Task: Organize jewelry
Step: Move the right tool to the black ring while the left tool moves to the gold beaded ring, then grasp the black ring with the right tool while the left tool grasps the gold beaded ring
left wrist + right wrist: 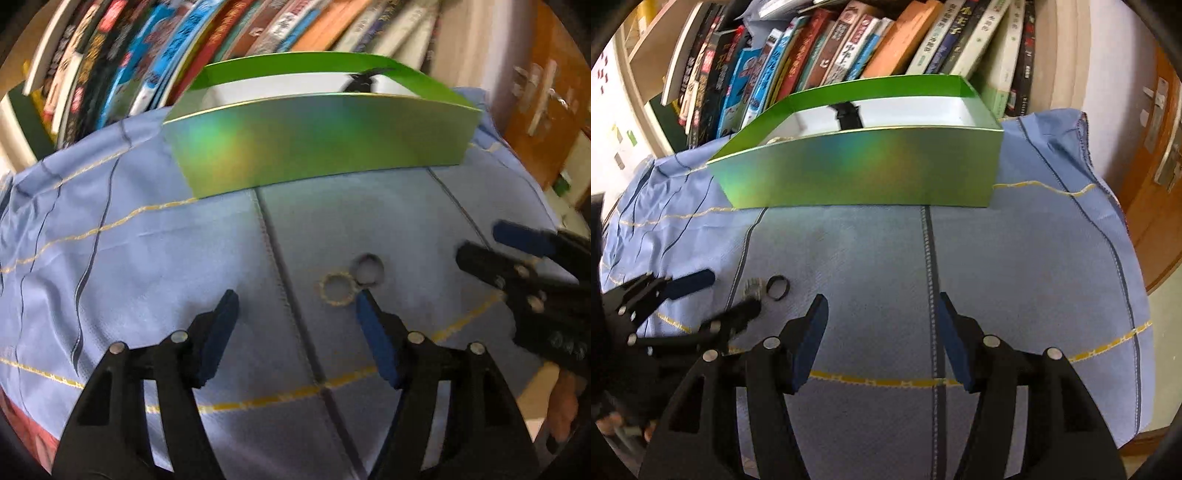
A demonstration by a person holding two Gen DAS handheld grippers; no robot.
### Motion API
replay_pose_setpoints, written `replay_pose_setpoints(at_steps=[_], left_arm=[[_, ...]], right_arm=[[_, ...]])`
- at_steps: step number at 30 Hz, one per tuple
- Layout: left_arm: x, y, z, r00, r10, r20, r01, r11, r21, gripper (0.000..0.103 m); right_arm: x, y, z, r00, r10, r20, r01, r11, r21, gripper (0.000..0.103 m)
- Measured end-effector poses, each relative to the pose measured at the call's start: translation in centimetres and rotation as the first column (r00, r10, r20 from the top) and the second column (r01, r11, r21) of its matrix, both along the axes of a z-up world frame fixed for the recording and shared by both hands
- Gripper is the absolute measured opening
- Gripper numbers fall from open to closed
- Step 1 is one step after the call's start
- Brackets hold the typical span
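Two rings lay flat on the blue cloth (147, 258), touching or nearly touching: a gold ring (337, 288) with a patterned edge and a dark ring (368, 269) just beyond and to its right. In the right wrist view the same pair appeared as the pale patterned ring (752, 288) beside the dark ring (777, 288).

The left gripper (295, 334) was the nearer tool. Its jaws stood wide apart and held nothing. The tip of its right finger (364, 301) sat just beside the gold ring, so both rings lay ahead of that finger and right of the gap's centre line, not between the fingers. Judged from this, a grasp would call for a small shift to the right and forward before closing.

The right gripper (881, 332) was also spread open and empty, aimed at bare cloth. The rings lay well off to its left.

The green box (321, 147) stood open-topped at the far side of the cloth, straight ahead of both grippers and well apart from the rings. A dark item (847, 116) rested inside it. A row of books (849, 48) stood behind the box.
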State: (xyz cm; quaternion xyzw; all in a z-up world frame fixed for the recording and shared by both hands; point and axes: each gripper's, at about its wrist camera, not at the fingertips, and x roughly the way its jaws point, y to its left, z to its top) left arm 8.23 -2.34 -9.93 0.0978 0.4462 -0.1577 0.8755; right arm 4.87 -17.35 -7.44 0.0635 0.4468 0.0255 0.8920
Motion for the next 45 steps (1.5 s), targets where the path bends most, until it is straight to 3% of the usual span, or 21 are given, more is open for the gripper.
replay_pose_setpoints(at_steps=[4, 10, 13, 18, 20, 32, 35, 42, 45], left_arm=[[1.2, 1.8, 0.1, 0.993, 0.113, 0.04, -0.115, 0.993, 0.042, 0.067], [1.9, 4.7, 0.6, 0.983, 0.182, 0.022, -0.182, 0.983, 0.005, 0.067], [1.5, 5.3, 1.0, 0.983, 0.183, 0.022, -0.182, 0.983, -0.012, 0.067], [1.4, 5.4, 1.3, 0.983, 0.183, 0.014, -0.183, 0.983, -0.025, 0.068], [1.7, 5.4, 1.2, 0.983, 0.184, 0.011, -0.184, 0.983, -0.029, 0.068], [1.2, 1.6, 0.5, 0.994, 0.106, -0.024, -0.107, 0.993, -0.057, 0.068], [1.5, 0.4, 0.3, 0.994, 0.101, -0.031, -0.103, 0.993, -0.065, 0.067], [1.9, -0.9, 0.0, 0.99, 0.14, 0.012, -0.139, 0.99, -0.022, 0.049], [1.8, -0.9, 0.2, 0.989, 0.146, 0.03, -0.145, 0.989, -0.026, 0.033]], right_arm=[[0.4, 1.7, -0.5, 0.998, 0.056, -0.012, -0.056, 0.998, 0.002, 0.059], [1.5, 5.2, -0.8, 0.989, 0.15, -0.018, -0.15, 0.989, -0.01, 0.058], [2.2, 6.3, -0.9, 0.986, 0.166, -0.012, -0.166, 0.985, -0.039, 0.051], [2.8, 7.2, -1.0, 0.984, 0.18, -0.005, -0.18, 0.979, -0.099, 0.023], [2.8, 6.9, -1.0, 0.983, 0.181, -0.007, -0.181, 0.979, -0.089, 0.021], [0.5, 2.5, -1.0, 1.0, 0.025, -0.016, -0.027, 0.991, -0.132, 0.021], [0.2, 2.3, -0.9, 1.0, 0.011, -0.004, -0.011, 0.991, -0.133, 0.028], [0.3, 1.8, -1.2, 1.0, 0.005, -0.002, -0.006, 0.994, -0.11, 0.029], [0.4, 1.9, -1.2, 1.0, 0.002, 0.001, -0.002, 0.994, -0.112, 0.029]])
